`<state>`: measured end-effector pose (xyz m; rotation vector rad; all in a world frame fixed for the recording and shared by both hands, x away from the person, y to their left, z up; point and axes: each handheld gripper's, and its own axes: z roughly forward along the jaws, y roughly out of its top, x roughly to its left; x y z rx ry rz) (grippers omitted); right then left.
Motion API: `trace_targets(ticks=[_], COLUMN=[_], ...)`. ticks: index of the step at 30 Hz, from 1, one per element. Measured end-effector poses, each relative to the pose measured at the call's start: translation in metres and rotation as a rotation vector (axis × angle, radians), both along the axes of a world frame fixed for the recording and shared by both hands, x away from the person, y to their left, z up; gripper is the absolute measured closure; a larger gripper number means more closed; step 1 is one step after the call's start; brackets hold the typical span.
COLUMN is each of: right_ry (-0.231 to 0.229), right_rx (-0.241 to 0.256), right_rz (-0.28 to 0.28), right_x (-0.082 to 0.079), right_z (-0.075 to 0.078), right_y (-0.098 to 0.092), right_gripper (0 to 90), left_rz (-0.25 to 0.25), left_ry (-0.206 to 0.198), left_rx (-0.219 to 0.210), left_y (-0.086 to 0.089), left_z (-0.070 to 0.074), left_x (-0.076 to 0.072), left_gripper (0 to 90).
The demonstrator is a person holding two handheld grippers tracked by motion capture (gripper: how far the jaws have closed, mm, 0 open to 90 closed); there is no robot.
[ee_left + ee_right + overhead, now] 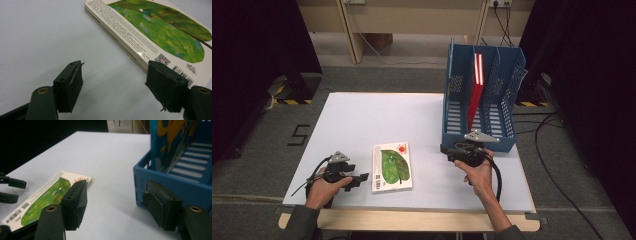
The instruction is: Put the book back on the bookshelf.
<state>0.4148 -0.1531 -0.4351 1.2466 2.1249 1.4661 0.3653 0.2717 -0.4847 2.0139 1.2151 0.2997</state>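
A thin white book [392, 167] with a green leaf on its cover lies flat on the white table, back cover up with a barcode [183, 73]. My left gripper [361, 177] rests just left of the book's near corner, open, nothing between its fingers [68, 86]. My right gripper [443, 149] hovers by the front left corner of the blue file rack [480, 134], open and empty. In the right gripper view the book [47, 196] lies to the left and the rack's front wall [172, 182] to the right. A red book [476, 87] stands in the rack's middle slot.
The white table [372, 120] has bare surface behind and left of the book. Its wooden front edge [412, 220] runs along the bottom. Cables [557, 165] lie on the floor to the right. Wooden furniture legs [354, 40] stand beyond the table.
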Motion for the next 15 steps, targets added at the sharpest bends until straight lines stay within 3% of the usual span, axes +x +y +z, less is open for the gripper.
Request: trace_targets(ticks=[6, 12, 15], right_ry=[0.034, 0.062, 0.071], right_rx=[-0.011, -0.009, -0.014], right_rz=[0.041, 0.074, 0.080], right_x=[-0.002, -0.004, -0.005], right_z=[-0.008, -0.014, -0.016], right_y=[0.014, 0.024, 0.027], right_gripper=[34.5, 33.9, 34.0], left_rz=[-0.056, -0.132, -0.153], left_ry=[0.035, 0.045, 0.053], left_rx=[-0.048, -0.039, -0.054], left_y=[-0.009, -0.025, -0.030], left_z=[0.001, 0.000, 0.000], left_x=[-0.004, -0.007, -0.009], left_gripper=[31.7, 33.8, 36.1])
